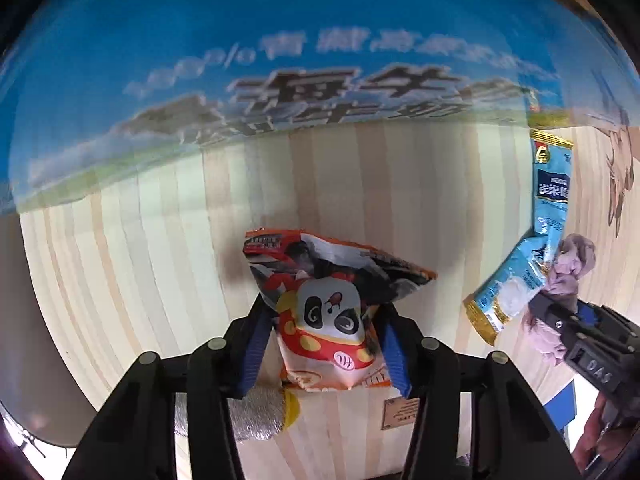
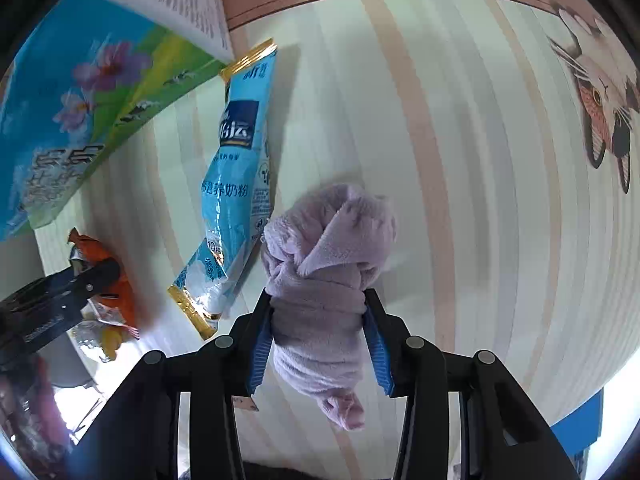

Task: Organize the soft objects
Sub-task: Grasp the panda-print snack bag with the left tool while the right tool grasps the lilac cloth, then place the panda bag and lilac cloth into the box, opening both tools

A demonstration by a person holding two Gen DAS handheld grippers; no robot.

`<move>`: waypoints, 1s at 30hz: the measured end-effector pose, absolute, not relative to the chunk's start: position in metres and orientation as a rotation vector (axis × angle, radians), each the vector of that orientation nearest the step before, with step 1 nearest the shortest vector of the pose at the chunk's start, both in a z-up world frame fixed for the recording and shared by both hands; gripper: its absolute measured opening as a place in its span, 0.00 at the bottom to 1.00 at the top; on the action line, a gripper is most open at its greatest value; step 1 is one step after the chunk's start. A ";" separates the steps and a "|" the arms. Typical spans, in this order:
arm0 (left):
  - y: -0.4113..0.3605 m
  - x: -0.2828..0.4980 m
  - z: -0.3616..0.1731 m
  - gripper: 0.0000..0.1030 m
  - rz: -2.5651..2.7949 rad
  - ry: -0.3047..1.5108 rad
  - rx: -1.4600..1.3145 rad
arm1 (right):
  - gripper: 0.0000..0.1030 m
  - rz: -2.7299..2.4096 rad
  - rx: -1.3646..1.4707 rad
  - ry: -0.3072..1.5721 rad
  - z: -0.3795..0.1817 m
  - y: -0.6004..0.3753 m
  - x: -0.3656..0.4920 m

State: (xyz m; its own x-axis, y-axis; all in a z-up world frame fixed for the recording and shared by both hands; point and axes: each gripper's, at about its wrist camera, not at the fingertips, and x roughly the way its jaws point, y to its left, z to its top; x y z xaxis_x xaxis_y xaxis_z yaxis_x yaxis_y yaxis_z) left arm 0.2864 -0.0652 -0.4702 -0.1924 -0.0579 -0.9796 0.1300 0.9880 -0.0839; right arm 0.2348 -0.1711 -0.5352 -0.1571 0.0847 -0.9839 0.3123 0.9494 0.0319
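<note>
My left gripper (image 1: 326,332) has its jaws clamped on the snack bag (image 1: 332,308); my right gripper (image 2: 318,336) grips the towel (image 2: 324,280) above the table (image 2: 480,200).

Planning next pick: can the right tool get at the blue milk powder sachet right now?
Probably not: the right tool is shut on the purple cloth. The sachet lies uncovered just left of it.

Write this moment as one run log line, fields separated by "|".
left gripper: shut on snack bag | right gripper: shut on purple cloth | blue sachet: on table
</note>
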 end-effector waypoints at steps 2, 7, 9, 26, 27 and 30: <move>-0.065 0.282 -0.464 0.42 -0.167 1.740 0.053 | 0.40 -0.200 0.276 1.713 -0.533 -0.167 0.232; -0.066 0.269 -0.443 0.41 -0.180 1.714 0.022 | 0.38 -0.177 0.263 1.697 -0.530 -0.150 0.220; -0.065 0.256 -0.431 0.41 -0.191 1.706 0.012 | 0.38 -0.169 0.265 1.688 -0.526 -0.145 0.214; -0.056 0.286 -0.224 0.40 -0.336 1.348 -0.117 | 0.37 0.106 0.256 1.387 -0.334 -0.093 0.256; -0.049 0.303 -0.224 0.40 -0.324 1.333 -0.113 | 0.37 0.109 0.233 1.363 -0.325 -0.085 0.268; -0.037 0.346 -0.220 0.40 -0.288 1.341 -0.122 | 0.37 0.135 0.220 1.321 -0.305 -0.066 0.305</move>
